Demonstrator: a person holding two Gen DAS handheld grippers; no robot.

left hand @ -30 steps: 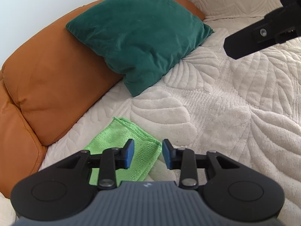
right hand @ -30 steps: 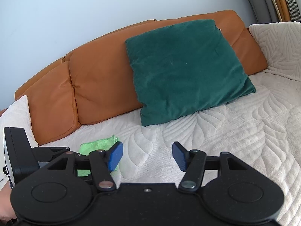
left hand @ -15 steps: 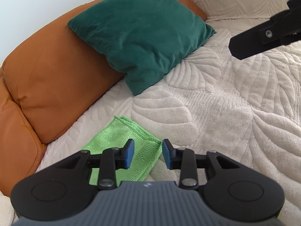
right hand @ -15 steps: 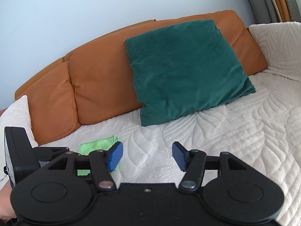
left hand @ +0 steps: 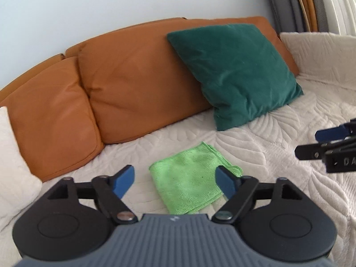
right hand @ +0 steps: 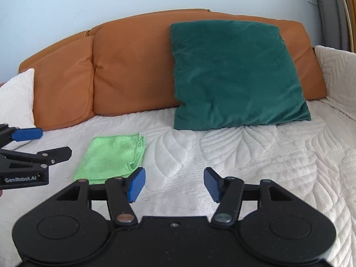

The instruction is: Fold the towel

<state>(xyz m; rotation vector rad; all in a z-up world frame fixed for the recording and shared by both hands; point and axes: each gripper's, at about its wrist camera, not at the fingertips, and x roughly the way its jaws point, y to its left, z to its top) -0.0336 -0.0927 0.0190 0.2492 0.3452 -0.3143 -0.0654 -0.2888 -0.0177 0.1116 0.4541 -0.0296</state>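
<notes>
The small bright-green microfibre towel (left hand: 191,178) lies folded on the cream quilted sofa cover (left hand: 278,178), nothing blocking it. The left gripper (left hand: 175,183) has just sprung wide open, empty, above the towel; the right gripper (right hand: 173,183) hangs partly open, empty too. A dark-green velvet cushion (right hand: 235,75) leans on the orange leather backrest (right hand: 124,66) behind.

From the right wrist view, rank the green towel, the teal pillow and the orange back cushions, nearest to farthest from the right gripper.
Right gripper:
1. Green towel, folded, just ahead-left.
2. Teal pillow, ahead-right, leaning on the backrest.
3. Orange back cushions, behind it, along the wall.
</notes>
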